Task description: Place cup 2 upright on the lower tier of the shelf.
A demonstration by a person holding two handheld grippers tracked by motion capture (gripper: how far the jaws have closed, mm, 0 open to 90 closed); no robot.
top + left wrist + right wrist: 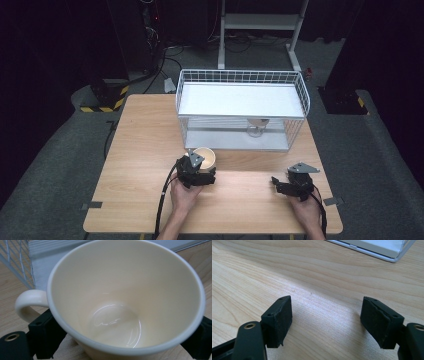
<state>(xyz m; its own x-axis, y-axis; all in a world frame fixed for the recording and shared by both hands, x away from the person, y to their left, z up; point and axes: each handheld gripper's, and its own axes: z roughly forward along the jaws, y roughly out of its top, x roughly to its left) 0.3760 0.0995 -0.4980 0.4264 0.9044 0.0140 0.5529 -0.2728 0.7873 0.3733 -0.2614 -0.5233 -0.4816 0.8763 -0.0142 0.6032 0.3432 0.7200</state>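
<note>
Cream-coloured ceramic: in the high view a cup (206, 157) sits on the wooden counter (140, 145), just in front of a white wire basket (243, 111). The left hand-held gripper (200, 170) is at the cup, gripped by the person's left hand (184, 195). The right hand-held gripper (278, 184) lies low over the bare counter to the right, well apart from the cup. A small object stands inside the basket, too small to identify.

Left gripper view: the cup (125, 297) is seen from above the rim, empty, interior glossy, handle pointing to the picture's left. One black jaw stands on each side of the cup wall, clamped against it. The basket (15, 262) is just behind.

Right gripper view: the right hand-held gripper (325, 315) has its jaws wide apart, holding nothing, over the counter (312, 270). A corner of the basket (387, 250) shows at the top.
</note>
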